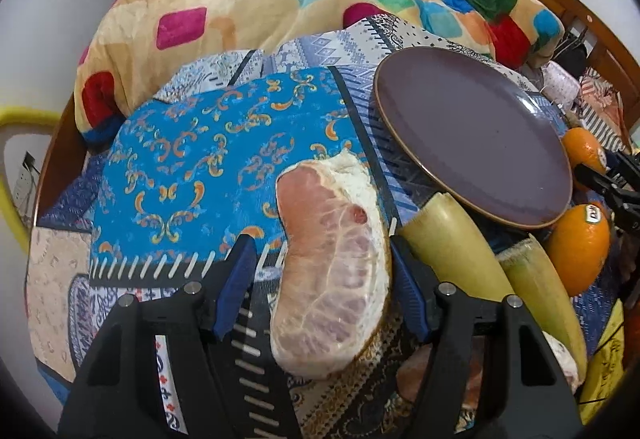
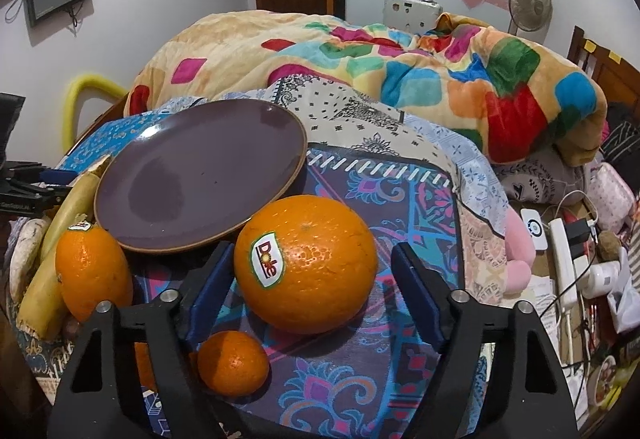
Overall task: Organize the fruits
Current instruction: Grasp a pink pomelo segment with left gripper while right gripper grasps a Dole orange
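A peeled pomelo wedge [image 1: 332, 271] lies on the patterned cloth between the fingers of my open left gripper [image 1: 322, 259]; the right pad is near it, the left pad apart. A large Dole orange [image 2: 306, 263] sits between the fingers of my open right gripper [image 2: 310, 271], not touched. An empty purple plate [image 1: 472, 143] [image 2: 200, 175] rests tilted beyond the fruit. Two sugarcane pieces [image 1: 452, 239] [image 2: 60, 239] lie beside the plate. A second orange [image 2: 92, 271] [image 1: 578, 247] and a small mandarin [image 2: 232, 363] lie nearby.
A colourful blanket [image 2: 400, 79] is heaped behind the plate. A power strip and cables [image 2: 564, 263] lie at the right. A wooden headboard [image 1: 560, 11] stands at the far right. A yellow chair frame [image 1: 12, 167] is at the left.
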`<state>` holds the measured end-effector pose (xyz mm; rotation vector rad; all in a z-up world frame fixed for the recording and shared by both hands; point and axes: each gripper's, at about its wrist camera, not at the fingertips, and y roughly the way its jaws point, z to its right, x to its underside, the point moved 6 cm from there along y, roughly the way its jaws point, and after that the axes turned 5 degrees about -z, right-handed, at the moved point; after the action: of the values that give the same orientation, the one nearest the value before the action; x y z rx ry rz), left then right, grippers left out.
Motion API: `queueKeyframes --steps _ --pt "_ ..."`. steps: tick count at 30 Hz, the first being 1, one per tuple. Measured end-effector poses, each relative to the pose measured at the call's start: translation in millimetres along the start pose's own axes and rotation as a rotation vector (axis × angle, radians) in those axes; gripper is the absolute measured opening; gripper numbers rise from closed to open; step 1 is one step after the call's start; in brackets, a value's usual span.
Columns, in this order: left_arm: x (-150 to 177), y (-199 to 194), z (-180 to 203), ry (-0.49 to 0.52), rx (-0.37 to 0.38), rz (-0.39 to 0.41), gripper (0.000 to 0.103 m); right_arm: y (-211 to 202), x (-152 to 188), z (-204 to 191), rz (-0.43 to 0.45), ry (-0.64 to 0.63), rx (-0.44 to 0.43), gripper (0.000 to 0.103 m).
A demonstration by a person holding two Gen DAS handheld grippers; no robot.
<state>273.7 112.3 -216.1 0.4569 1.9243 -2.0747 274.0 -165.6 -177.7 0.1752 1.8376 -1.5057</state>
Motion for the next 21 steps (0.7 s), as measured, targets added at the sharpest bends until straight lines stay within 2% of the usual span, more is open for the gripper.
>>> queueKeyframes --steps 3,5,8,11,14,21 --pt "-2 1 2 0.015 -0.009 0.016 0.060 1 -1 -3 0.002 -0.006 -0.002 0.067" --pt "-3 1 4 0.022 -0.003 0.023 0.051 1 -1 -4 0.005 -0.011 0.005 0.067" --pt "-3 0 6 0.040 -0.020 0.033 0.050 0 0 -5 0.008 -0.015 0.012 0.066" --pt "-3 -1 2 0.031 -0.001 0.038 0.049 -1 0 -5 0.012 -0.015 0.015 0.066" --pt "-2 -4 -2 0.021 -0.030 0.046 0.049 -3 1 -5 0.012 -0.017 0.020 0.066" --pt "-6 -33 -1 0.015 -0.047 0.102 0.049 -15 -5 -5 0.046 -0.005 0.014 0.066"
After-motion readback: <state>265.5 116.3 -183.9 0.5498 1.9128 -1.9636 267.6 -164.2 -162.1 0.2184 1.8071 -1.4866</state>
